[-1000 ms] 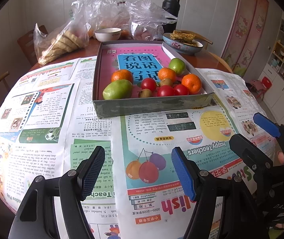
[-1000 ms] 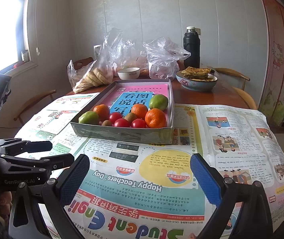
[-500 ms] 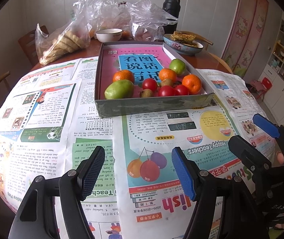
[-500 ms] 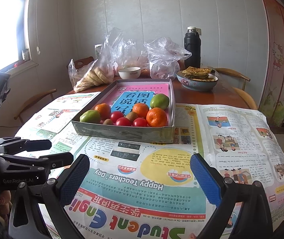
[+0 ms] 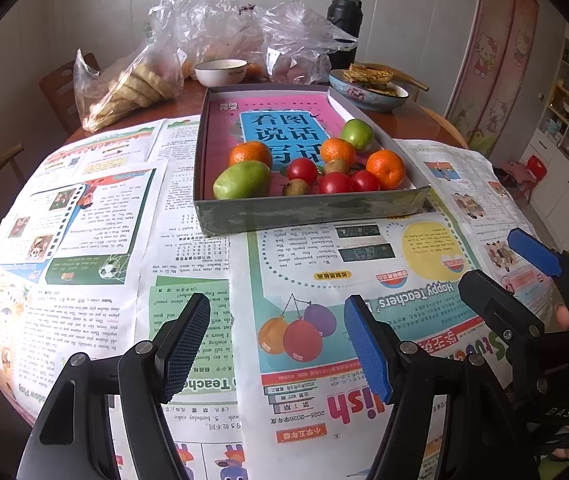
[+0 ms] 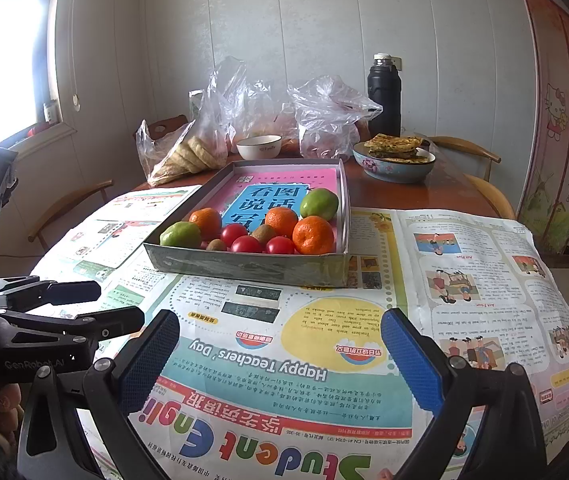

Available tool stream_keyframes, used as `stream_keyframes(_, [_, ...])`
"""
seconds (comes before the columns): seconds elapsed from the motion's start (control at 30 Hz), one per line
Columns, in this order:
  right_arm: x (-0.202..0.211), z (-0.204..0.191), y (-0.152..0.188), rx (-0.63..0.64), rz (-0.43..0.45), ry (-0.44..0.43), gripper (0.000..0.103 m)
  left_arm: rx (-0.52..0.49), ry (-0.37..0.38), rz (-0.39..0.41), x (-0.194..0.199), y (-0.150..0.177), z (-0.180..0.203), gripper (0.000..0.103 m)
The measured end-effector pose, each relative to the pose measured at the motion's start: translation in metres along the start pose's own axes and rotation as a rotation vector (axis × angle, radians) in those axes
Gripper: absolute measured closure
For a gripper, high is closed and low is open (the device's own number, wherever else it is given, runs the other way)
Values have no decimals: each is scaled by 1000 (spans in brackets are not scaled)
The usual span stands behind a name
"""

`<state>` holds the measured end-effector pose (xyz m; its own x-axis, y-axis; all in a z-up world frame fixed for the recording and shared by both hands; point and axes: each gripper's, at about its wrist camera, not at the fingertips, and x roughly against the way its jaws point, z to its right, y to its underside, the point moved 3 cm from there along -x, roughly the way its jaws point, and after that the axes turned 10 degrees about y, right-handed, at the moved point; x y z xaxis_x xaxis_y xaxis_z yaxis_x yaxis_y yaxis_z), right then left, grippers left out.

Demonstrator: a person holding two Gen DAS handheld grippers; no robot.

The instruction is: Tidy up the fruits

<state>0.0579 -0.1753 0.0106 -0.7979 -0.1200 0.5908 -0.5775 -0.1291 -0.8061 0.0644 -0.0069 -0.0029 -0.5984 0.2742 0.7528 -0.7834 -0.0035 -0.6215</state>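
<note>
Lying lengthwise away, fruit tray (image 5: pixel 308 210)

The left gripper (image 5: pixel 276 344) points forward and downward, its jaws standing apart with nothing between the blue pads. The right gripper (image 6: pixel 280 360) hangs just beside it at a shallower downward tilt, its jaws spread wider and equally empty. Each gripper shows at the edge of the other's view, side by side and not touching. A fingertip (image 5: pixel 563 317) of the person's hand shows behind the right gripper's frame.
</note>
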Motion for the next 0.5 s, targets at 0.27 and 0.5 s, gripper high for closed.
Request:
stream_keyframes(0.27, [-2, 0, 2, -3, -5, -2, 1, -6, -5, 4, 2, 0, 0, 32])
stream_keyframes(0.5, [-4, 3, 2, -8, -10, 1, 1, 2, -2, 6, 2, -1, -2, 32])
